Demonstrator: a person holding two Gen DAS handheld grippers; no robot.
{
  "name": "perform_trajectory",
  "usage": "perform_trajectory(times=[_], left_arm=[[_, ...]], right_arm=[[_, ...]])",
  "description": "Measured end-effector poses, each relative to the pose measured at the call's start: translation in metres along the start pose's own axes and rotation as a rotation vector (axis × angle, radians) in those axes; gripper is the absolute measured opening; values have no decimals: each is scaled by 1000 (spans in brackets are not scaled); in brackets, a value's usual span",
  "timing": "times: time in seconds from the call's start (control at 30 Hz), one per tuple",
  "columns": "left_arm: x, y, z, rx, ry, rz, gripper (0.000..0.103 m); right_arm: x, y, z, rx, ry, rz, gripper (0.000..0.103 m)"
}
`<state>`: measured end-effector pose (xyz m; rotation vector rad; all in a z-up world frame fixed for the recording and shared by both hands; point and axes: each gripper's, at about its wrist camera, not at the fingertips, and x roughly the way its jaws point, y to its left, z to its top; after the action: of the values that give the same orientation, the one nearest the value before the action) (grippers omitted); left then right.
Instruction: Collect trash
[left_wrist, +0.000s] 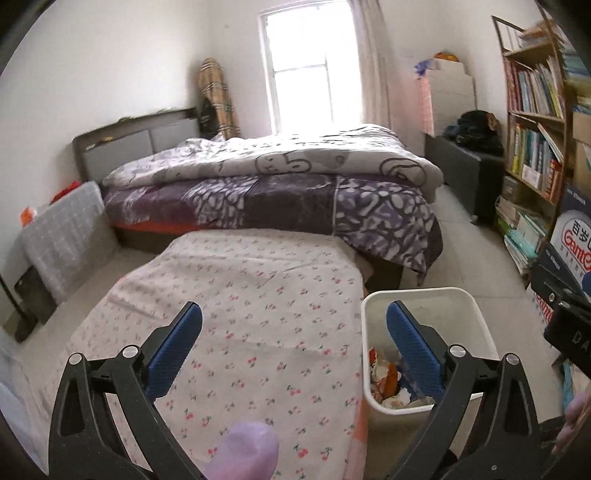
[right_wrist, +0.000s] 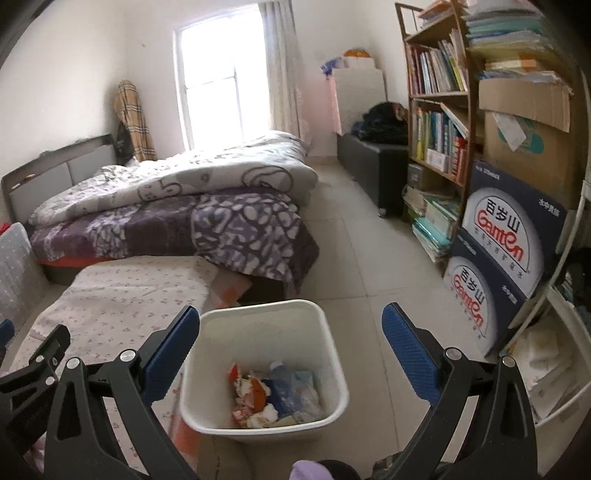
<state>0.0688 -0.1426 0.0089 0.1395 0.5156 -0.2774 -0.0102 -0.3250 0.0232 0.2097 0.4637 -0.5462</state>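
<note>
A white rectangular trash bin (right_wrist: 328, 354) stands on the tiled floor beside a low table under a floral cloth (left_wrist: 258, 314). Inside it lie crumpled red-and-white wrappers (right_wrist: 251, 395) and a blue plastic bottle (right_wrist: 288, 387). The bin also shows in the left wrist view (left_wrist: 476, 332). My right gripper (right_wrist: 291, 325) is open and empty, right above the bin. My left gripper (left_wrist: 295, 321) is open and empty, over the cloth's right part with its right finger in front of the bin. No loose trash shows on the cloth.
A bed with purple and grey quilts (left_wrist: 277, 184) lies behind the table. A bookshelf (right_wrist: 439, 110) and stacked blue water cartons (right_wrist: 509, 240) line the right wall. A dark bench (right_wrist: 373, 162) stands by the window. A clear storage box (left_wrist: 62, 236) sits at left.
</note>
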Motion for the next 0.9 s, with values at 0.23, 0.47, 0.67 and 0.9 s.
perform_trajectory(times=[0.23,0.47,0.67,0.9], left_arm=[[-6,26,-5,-68,2,30,96],[-4,37,-4,-89,16,41,96],[-3,43,-6,-104,31,44,96],[-1,44,-8,-103,40,43,96]], right_arm=[[-1,21,-14,-24,-35,24,96],[-6,41,-19,-83,-81,39,96],[-7,45,-20,-93,-99,38,96],[-6,44,-21,-85,-84,44,96]])
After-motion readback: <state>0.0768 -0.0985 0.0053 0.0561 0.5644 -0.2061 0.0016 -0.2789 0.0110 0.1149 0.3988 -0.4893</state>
